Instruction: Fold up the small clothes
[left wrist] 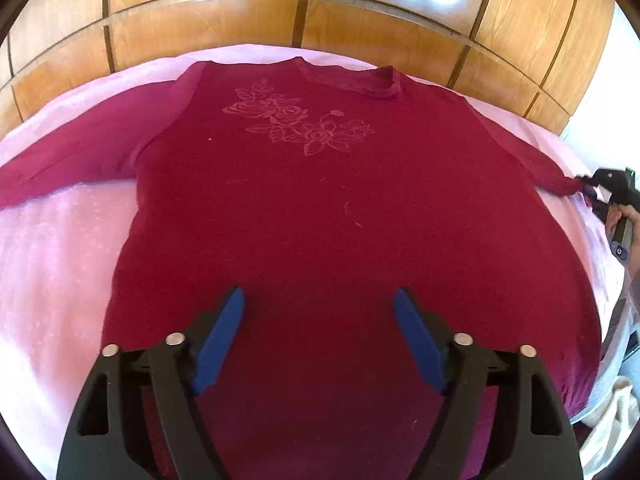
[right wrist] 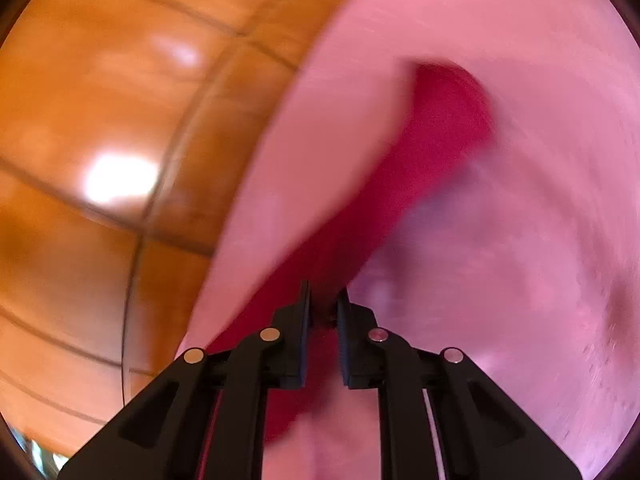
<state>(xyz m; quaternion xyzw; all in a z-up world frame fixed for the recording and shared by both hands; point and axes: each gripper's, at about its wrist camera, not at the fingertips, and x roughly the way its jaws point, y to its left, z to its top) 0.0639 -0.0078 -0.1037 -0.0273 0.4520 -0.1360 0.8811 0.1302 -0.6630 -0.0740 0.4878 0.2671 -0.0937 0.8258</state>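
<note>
A dark red long-sleeved top (left wrist: 320, 200) with a pale flower print lies flat, front up, on a pink sheet (left wrist: 60, 240). My left gripper (left wrist: 318, 300) is open and empty, hovering over the top's lower middle. My right gripper (left wrist: 588, 184) shows at the right edge of the left wrist view, holding the end of the right sleeve. In the blurred right wrist view my right gripper (right wrist: 323, 300) is shut on the red sleeve (right wrist: 420, 160), which stretches away over the sheet (right wrist: 540, 200).
A wooden panelled headboard or wardrobe (left wrist: 300, 12) stands right behind the bed, and shows at the left of the right wrist view (right wrist: 100, 140). The bed's right edge (left wrist: 612, 320) drops to light fabric and clutter. A hand (left wrist: 624, 216) holds the right gripper.
</note>
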